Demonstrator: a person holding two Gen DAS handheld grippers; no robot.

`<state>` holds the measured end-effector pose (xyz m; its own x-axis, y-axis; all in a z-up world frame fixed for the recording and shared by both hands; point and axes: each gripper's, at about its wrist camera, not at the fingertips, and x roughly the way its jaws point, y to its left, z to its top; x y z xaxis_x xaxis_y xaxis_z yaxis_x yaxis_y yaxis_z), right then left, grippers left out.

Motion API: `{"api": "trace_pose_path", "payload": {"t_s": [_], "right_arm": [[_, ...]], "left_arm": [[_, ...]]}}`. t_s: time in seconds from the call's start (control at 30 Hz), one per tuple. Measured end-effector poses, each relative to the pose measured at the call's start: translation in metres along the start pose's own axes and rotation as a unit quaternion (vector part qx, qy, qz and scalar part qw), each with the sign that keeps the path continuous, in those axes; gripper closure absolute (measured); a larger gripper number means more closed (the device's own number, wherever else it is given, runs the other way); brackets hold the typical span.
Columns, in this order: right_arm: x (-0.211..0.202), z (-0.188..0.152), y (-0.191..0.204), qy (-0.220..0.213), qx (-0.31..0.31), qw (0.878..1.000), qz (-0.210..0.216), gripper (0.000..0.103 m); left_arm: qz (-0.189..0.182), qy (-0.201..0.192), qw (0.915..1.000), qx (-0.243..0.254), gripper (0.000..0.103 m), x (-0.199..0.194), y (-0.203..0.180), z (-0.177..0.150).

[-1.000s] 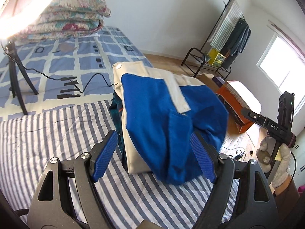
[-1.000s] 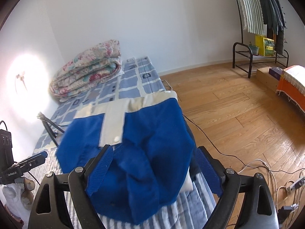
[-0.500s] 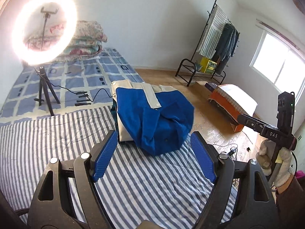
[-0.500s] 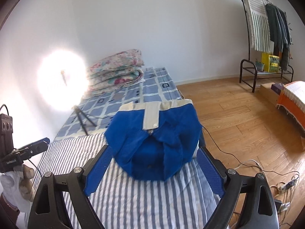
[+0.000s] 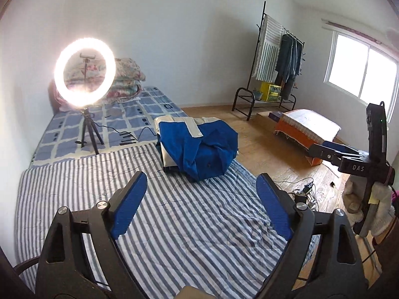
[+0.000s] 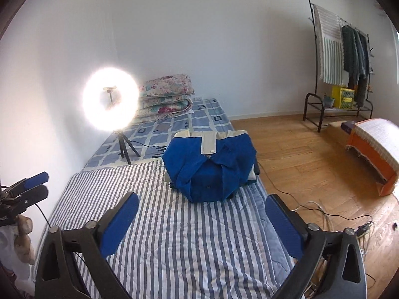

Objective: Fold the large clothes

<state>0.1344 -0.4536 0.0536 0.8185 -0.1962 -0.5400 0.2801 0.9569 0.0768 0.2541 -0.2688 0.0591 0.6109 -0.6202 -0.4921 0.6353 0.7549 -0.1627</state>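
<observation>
A blue garment with cream trim (image 5: 197, 147) lies in a folded bundle on top of other folded clothes at the far right of the striped sheet (image 5: 174, 224). It also shows in the right wrist view (image 6: 209, 164). My left gripper (image 5: 199, 204) is open and empty, held well back from the bundle above the sheet. My right gripper (image 6: 199, 224) is open and empty, also well short of the bundle. The right gripper shows at the right edge of the left wrist view (image 5: 331, 149), and the left gripper shows at the left edge of the right wrist view (image 6: 27, 186).
A lit ring light on a tripod (image 5: 84, 79) stands on the checked bedspread (image 5: 119, 122), its cable running toward the bundle. Folded floral quilts (image 6: 164, 97) lie at the head. A clothes rack (image 5: 276, 59), an orange bench (image 5: 306, 129) and floor cables (image 6: 324, 214) are to the right.
Both grippers have pulled back and up from the blue bundle, which now looks much smaller and farther off. Both stayed open. The bundle lies where it was.
</observation>
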Motion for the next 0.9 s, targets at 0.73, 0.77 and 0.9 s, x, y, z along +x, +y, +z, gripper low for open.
{"api": "trace_pose_path", "payload": {"t_s": [0.73, 0.77, 0.9], "right_arm": [[-0.060, -0.077, 0.063, -0.051, -0.021, 0.996, -0.064, 0.000], [-0.060, -0.080, 0.066, -0.054, -0.025, 0.996, -0.068, 0.000], [-0.054, -0.092, 0.072, -0.055, -0.039, 0.995, -0.076, 0.000]], "left_arm": [[0.069, -0.012, 0.9975, 0.001, 0.001, -0.077, -0.004, -0.088], [0.073, -0.014, 0.9972, 0.003, 0.001, -0.078, -0.004, -0.091], [0.085, -0.006, 0.9964, 0.003, 0.000, -0.079, -0.005, -0.103]]}}
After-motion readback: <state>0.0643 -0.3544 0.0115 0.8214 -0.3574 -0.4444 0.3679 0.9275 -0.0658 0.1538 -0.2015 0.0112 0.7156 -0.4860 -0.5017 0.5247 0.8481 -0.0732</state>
